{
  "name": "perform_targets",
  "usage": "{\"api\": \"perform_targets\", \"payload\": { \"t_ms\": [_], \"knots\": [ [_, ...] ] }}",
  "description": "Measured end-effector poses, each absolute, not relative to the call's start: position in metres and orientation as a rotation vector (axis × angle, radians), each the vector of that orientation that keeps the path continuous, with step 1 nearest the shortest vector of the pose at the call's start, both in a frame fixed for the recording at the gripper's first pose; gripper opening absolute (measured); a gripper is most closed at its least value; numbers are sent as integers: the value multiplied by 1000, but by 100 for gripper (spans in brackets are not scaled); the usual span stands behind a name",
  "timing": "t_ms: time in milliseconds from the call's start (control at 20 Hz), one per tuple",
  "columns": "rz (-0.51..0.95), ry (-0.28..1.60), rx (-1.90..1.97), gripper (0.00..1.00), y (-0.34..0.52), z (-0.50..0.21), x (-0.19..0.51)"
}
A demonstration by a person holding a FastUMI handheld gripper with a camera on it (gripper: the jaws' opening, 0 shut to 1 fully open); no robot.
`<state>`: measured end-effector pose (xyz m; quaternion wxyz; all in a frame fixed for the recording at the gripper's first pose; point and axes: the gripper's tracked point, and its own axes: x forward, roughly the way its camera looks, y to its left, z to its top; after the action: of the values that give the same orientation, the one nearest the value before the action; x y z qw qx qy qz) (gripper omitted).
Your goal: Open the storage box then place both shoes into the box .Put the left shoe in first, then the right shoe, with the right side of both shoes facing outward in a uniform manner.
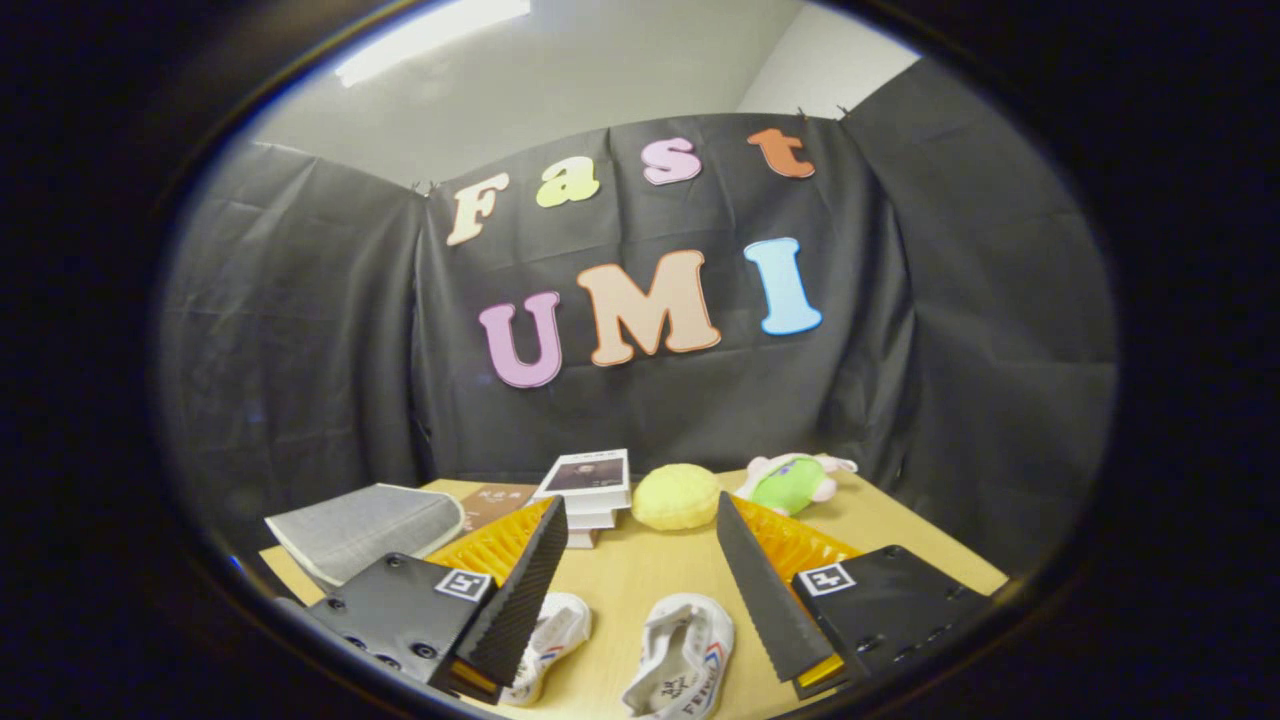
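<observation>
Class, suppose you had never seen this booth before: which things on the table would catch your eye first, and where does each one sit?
First, the two white shoes lying side by side on the wooden table, between the open fingers of the hand-held gripper. Beyond the fingers, a yellow round cushion sits mid-table, with a stack of books to its left and a pink-and-green plush toy to its right. A grey storage box lies at the table's left.

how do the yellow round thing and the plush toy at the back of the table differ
The yellow round thing is one plain colour, a smooth dome; the plush toy mixes green, pink and white, with limbs sticking out. The yellow thing sits just beyond the gap between the open gripper fingers; the plush toy lies further right. Both rest on the wooden table, beyond the two shoes.
</observation>
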<state>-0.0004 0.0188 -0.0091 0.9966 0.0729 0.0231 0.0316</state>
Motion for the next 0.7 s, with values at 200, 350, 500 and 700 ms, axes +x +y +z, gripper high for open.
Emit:
{"api": "perform_targets", "payload": {
  "t_ms": [200, 350, 500, 700],
  "knots": [
    [191, 102, 304, 95, 63, -24, -1],
    [247, 143, 411, 95, 92, -43, 4],
    [301, 208, 527, 96, 131, -67, 9],
    [425, 315, 720, 98, 198, -88, 5]
  ]
}}
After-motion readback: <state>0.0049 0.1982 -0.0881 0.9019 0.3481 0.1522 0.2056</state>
